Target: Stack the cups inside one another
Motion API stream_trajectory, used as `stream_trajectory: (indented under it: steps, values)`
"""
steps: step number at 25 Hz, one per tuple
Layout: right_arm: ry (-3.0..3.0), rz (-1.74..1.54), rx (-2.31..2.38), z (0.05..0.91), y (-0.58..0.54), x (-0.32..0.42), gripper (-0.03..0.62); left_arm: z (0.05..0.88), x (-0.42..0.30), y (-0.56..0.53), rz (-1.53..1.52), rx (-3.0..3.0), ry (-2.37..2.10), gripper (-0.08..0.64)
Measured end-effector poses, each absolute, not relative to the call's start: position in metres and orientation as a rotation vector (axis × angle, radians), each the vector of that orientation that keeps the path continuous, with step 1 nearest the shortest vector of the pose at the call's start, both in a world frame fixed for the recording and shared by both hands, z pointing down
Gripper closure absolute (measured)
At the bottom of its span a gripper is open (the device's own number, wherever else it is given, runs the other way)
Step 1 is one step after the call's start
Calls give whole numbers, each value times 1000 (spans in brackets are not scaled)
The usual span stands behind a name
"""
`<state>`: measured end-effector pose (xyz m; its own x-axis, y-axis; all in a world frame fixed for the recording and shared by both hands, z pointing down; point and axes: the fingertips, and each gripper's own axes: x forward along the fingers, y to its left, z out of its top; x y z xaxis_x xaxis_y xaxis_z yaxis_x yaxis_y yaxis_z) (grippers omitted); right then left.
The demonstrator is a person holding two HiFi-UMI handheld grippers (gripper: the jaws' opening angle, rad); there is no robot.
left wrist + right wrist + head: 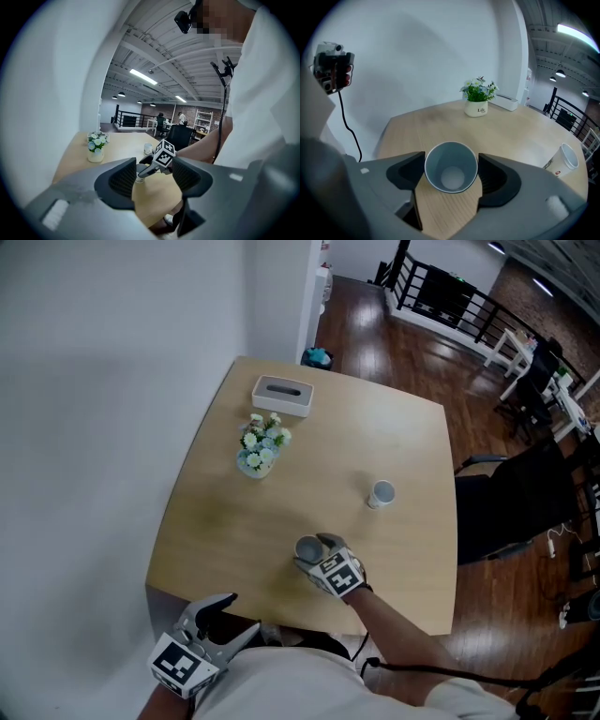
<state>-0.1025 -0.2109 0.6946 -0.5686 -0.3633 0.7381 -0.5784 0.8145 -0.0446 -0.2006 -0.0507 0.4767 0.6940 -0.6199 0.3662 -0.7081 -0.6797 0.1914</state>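
Note:
A white paper cup [451,166] sits between the jaws of my right gripper [451,174], its open mouth turned toward the camera and both jaws pressed on its sides. In the head view that cup [307,547] is near the table's front edge, in my right gripper [317,555]. A second white cup [381,494] stands apart, further right on the table; it also shows in the right gripper view as a cup [561,161] at the far right. My left gripper [225,615] hangs off the table's front left corner, open and empty, as does my left gripper [154,176] in its own view.
A small pot of flowers [260,451] and a white tissue box [281,396] stand at the back left of the wooden table [281,512]. A white wall runs along the left. A black chair [525,493] is at the table's right side.

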Motion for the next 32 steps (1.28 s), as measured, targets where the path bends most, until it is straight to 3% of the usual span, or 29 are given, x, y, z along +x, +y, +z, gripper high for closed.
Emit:
stream_trajectory:
  steps: [6,19,32]
  values:
    - [-2267,355,787,655,-221,-80,235,477,-199,-50,393,2596,-1000,304]
    - [-2257,282,1089,573,-317,60,236,468,-134,-74,353,2626,-1005,304]
    - [-2293,309,1125,590,-396,111,236,477,-101,-72,360,2510,-1166,304]
